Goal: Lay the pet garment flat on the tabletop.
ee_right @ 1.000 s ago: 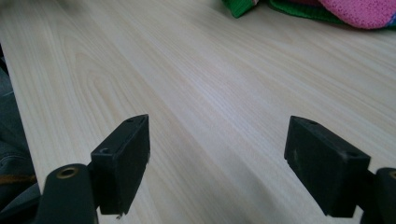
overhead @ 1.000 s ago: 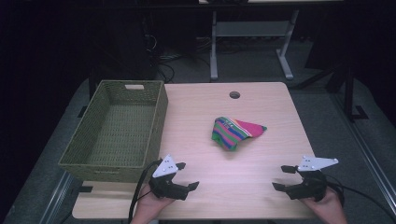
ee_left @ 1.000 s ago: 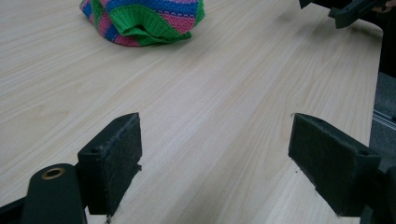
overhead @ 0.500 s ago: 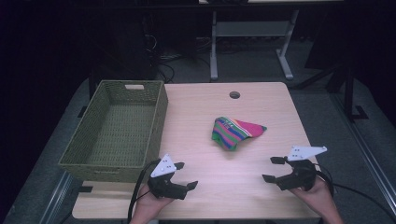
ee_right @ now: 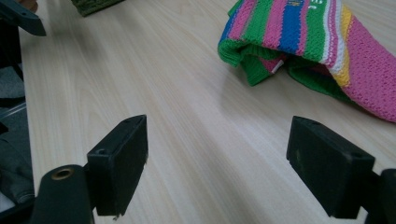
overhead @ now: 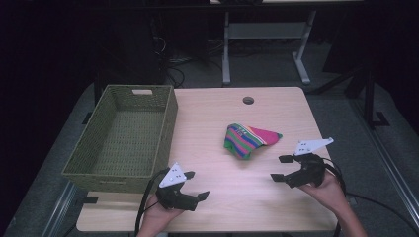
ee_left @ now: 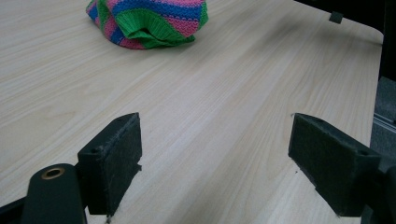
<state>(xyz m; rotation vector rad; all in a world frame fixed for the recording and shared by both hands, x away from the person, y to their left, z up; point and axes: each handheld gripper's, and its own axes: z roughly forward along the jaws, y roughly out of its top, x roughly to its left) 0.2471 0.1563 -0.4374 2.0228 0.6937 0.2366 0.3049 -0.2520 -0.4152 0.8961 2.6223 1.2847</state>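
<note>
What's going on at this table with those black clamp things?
A person sits at a wooden table holding a two-jaw gripper in each hand. Both the left gripper and the right gripper are open and hold nothing. A striped knitted cloth lies bunched on the table between them, nearer the right gripper. A green woven basket stands empty at the left.

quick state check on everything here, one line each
left tongs: open, nothing between the jaws, low over the table
right tongs: open, holding nothing, aimed toward the striped knit cloth
striped knit cloth: crumpled, lying loose on the table, untouched
wicker basket: upright, nothing inside
table: bare wood apart from the cloth and basket
</note>
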